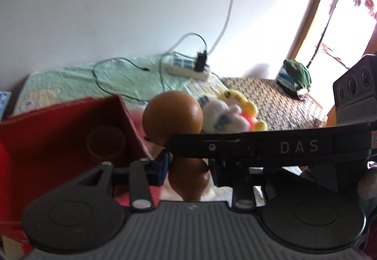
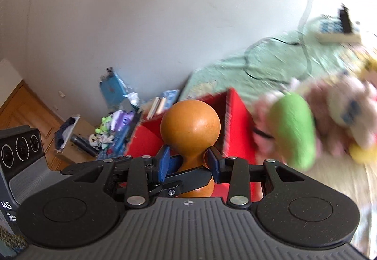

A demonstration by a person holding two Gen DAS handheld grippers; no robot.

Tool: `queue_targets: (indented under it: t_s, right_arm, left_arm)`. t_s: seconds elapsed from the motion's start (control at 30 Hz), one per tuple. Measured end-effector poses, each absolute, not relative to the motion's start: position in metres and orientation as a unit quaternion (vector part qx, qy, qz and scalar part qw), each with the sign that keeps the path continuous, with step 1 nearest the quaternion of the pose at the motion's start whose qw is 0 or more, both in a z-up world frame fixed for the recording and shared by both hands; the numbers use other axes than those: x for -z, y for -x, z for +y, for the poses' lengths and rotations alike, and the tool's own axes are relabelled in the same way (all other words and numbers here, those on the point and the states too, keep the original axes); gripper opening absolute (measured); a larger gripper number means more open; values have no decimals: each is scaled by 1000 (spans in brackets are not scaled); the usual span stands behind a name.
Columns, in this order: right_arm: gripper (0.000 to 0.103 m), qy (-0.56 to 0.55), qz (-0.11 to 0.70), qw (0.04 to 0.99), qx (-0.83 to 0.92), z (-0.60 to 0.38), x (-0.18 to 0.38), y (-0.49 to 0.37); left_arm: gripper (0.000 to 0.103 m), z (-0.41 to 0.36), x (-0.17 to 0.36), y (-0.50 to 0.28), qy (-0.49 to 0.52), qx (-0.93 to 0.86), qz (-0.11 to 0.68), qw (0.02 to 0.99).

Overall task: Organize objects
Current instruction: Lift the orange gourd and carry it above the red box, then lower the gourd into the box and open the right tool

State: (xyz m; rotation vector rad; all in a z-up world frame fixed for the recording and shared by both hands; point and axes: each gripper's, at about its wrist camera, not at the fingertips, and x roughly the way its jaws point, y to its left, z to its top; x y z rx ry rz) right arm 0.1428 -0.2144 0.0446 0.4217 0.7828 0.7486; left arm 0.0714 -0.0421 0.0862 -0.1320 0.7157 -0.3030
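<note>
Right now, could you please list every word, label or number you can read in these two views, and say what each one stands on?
"DAS": white letters on the black bar crossing the left view.
"IAS": white letters on the grey device at the left edge of the right view; cut off by the frame.
Small print under "IAS": too small to read.
Blue markings on the power strip: too blurred to read.

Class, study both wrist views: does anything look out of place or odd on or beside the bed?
Yes. A white power strip with a black charger plugged in lies on the green bedding, its cables looping loosely across it. Beside the bed, a jumbled pile of toys and packages sits on the floor.
</note>
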Motion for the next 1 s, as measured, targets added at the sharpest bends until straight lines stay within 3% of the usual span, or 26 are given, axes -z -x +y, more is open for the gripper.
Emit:
queue_targets:
  t_s: [0.2, 0.4, 0.87, 1.0]
  right_arm:
    - [39, -167, 380, 822, -390, -159, -41, -177]
    - [38, -127, 421, 807, -393, -107, -17, -204]
    - [37, -96, 515, 780, -343, -63, 43, -236]
    - [31, -76, 520, 787, -325, -56, 53, -237]
  left_arm:
    - [31, 17, -90, -90, 79, 106, 344, 930]
    - [32, 66, -59, -119, 106, 84, 385, 913]
    - [32, 98, 10, -168, 141, 78, 492, 856]
    - [32, 101, 23, -176, 143, 72, 523, 837]
